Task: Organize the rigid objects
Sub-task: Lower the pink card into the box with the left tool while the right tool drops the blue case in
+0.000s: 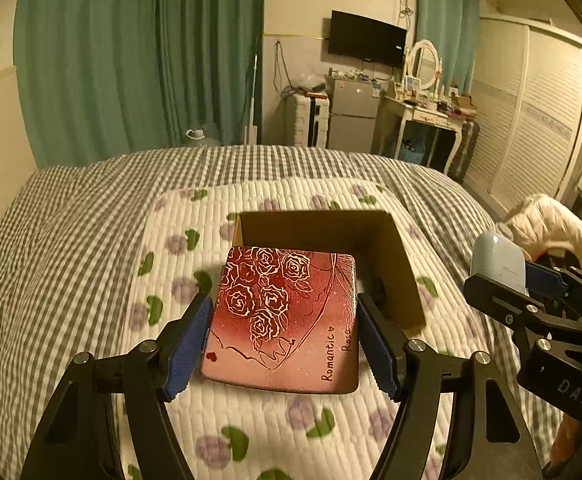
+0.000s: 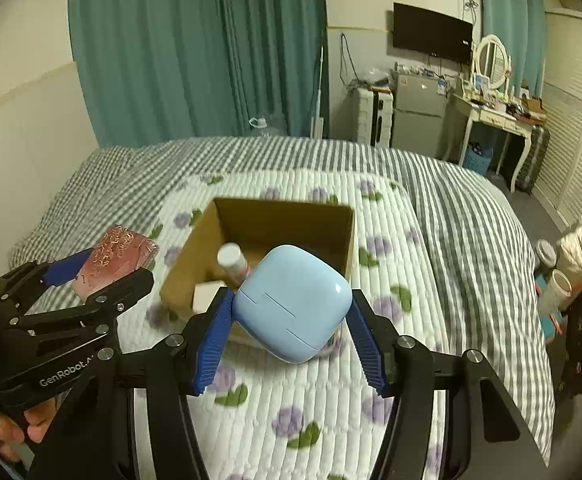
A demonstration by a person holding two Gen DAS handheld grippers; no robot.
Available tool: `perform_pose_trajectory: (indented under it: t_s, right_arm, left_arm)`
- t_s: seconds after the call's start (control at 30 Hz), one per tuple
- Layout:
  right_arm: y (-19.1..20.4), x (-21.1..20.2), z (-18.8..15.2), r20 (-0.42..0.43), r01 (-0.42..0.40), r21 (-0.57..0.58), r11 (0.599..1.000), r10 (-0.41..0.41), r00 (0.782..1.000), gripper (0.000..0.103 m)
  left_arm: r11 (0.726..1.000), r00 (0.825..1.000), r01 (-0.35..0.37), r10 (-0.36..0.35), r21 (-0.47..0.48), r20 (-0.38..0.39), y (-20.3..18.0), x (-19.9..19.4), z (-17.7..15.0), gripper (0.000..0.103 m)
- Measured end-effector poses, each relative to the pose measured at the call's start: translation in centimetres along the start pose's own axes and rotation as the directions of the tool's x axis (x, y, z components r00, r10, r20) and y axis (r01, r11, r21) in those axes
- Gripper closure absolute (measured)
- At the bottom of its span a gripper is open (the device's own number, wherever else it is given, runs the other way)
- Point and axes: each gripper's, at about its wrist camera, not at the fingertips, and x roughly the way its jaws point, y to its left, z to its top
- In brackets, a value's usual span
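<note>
A bed [image 1: 71, 216] with a grey checked cover carries a white quilted mat [image 1: 275, 412] with purple flowers. On the mat stands an open cardboard box [image 1: 395, 264].

The left hand-held gripper [image 1: 281, 344] holds a flat red tin [image 1: 287, 316] with white roses between its blue pads, above the mat and just before the near edge of the box. The long axis of the tin runs away from the camera toward the box, and its printed face looks upward.

The right hand-held gripper [image 2: 291, 324] is closed on a light blue case [image 2: 293, 302] with rounded corners, held over the near wall of the box and turned diagonally.

Only the right wrist view shows the inside of the box: a white-capped bottle [image 2: 233, 262] leaning there and a white block [image 2: 207, 296] beside it.
</note>
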Motion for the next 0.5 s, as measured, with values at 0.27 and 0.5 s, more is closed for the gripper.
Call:
perform_pose_trajectory:
  t_s: [0.27,0.5]
  right_arm:
    - [-1.2,4.5,3.8,0.000,-0.006,-0.050,0.999,0.006,1.000,0.046]
    - [-3.1,10.0,4.1,-0.037,-0.023,-0.024,0.999,0.022,0.999,0.046]
  left_arm:
    - [1.000,0.997,-0.016,0.016,0.009,-0.074,-1.2,6.9,0.4,0.031]
    - [1.000,0.990,-0.007,0.010,0.021,-0.137,-2.0,11.9,-1.4,0.031]
